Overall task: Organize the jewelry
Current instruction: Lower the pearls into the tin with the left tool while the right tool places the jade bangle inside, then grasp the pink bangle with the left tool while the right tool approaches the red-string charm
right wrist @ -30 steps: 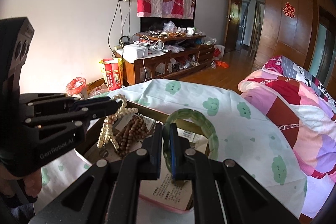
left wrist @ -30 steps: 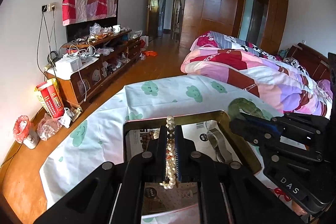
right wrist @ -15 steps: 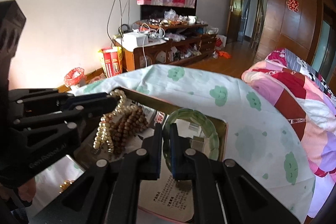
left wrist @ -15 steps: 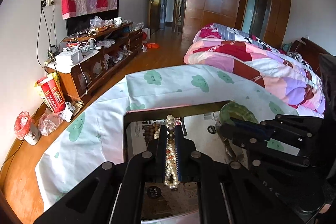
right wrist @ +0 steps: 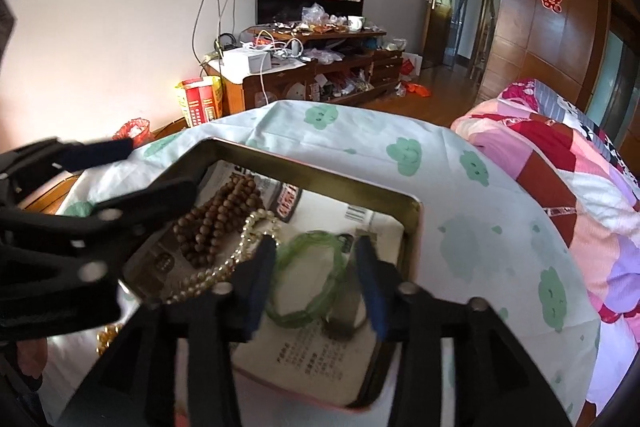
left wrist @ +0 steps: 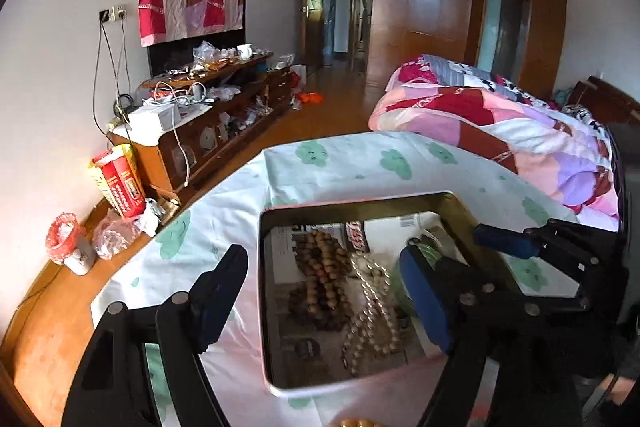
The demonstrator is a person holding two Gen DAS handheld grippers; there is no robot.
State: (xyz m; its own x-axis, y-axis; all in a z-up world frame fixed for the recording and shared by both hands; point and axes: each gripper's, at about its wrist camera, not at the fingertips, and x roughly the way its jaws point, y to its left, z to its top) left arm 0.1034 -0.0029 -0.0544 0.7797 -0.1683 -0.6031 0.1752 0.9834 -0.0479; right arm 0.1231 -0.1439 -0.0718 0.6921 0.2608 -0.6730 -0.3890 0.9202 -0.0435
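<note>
A gold metal tin (left wrist: 360, 201) (right wrist: 320, 175) lined with printed paper lies on the cloud-print cloth. In it lie a brown wooden bead string (left wrist: 320, 279) (right wrist: 216, 215), a pearl necklace (left wrist: 372, 315) (right wrist: 224, 267) and a green bangle (right wrist: 308, 283). My left gripper (left wrist: 320, 299) is open and empty over the tin, above the beads and pearls. My right gripper (right wrist: 316, 283) is open and empty, its fingers either side of the bangle. A gold bead piece (right wrist: 106, 337) lies on the cloth outside the tin.
The cloth-covered table (left wrist: 340, 159) drops off at its left edge to a wooden floor. A cluttered TV cabinet (left wrist: 208, 115) stands along the left wall. A bed with a pink and red quilt (left wrist: 500, 119) is to the right.
Both grippers have opened. The pearl necklace dropped from the left gripper into the tin and the green bangle dropped from the right gripper into the tin.
</note>
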